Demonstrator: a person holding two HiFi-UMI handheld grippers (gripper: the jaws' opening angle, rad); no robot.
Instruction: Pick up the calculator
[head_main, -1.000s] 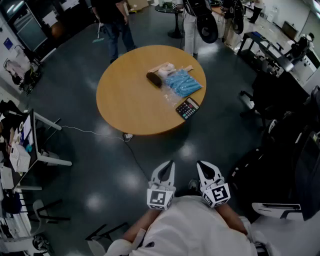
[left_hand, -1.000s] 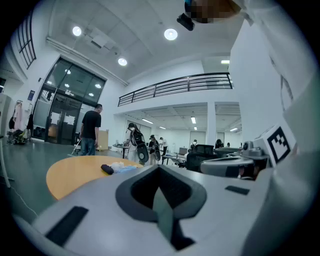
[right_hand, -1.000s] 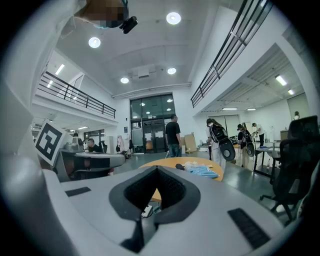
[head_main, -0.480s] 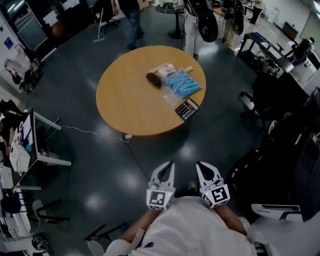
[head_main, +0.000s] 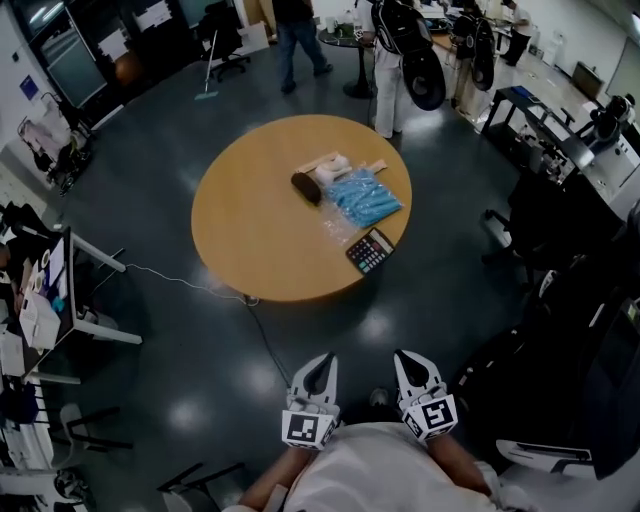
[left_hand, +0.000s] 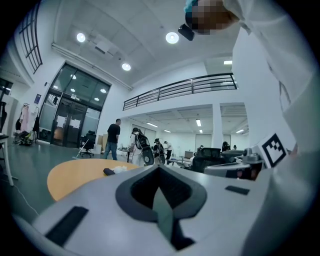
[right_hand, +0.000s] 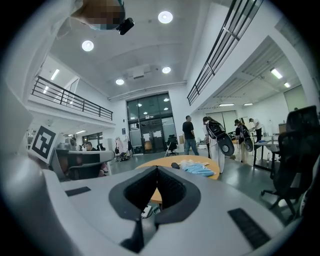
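Observation:
The calculator (head_main: 370, 250), dark with coloured keys, lies near the front right edge of the round wooden table (head_main: 260, 230) in the head view. Behind it lie a blue plastic packet (head_main: 362, 197) and a dark oblong object (head_main: 306, 187). My left gripper (head_main: 321, 362) and right gripper (head_main: 408, 358) are held close to my body, well short of the table, both shut and empty. The left gripper (left_hand: 160, 169) points level at the table (left_hand: 75, 172). The right gripper (right_hand: 156, 170) also faces the table (right_hand: 202, 161) and the blue packet (right_hand: 197, 170). I cannot make out the calculator in either gripper view.
Dark shiny floor lies between me and the table, with a white cable (head_main: 200, 285) running under it. Several people (head_main: 395, 60) stand beyond the far edge. Office chairs and desks (head_main: 540, 200) crowd the right side. A white desk (head_main: 70, 300) stands at the left.
The table and calculator sit lower and nearer in the head view, so I have moved towards them. A person at the back has walked to the right. Both grippers stay shut.

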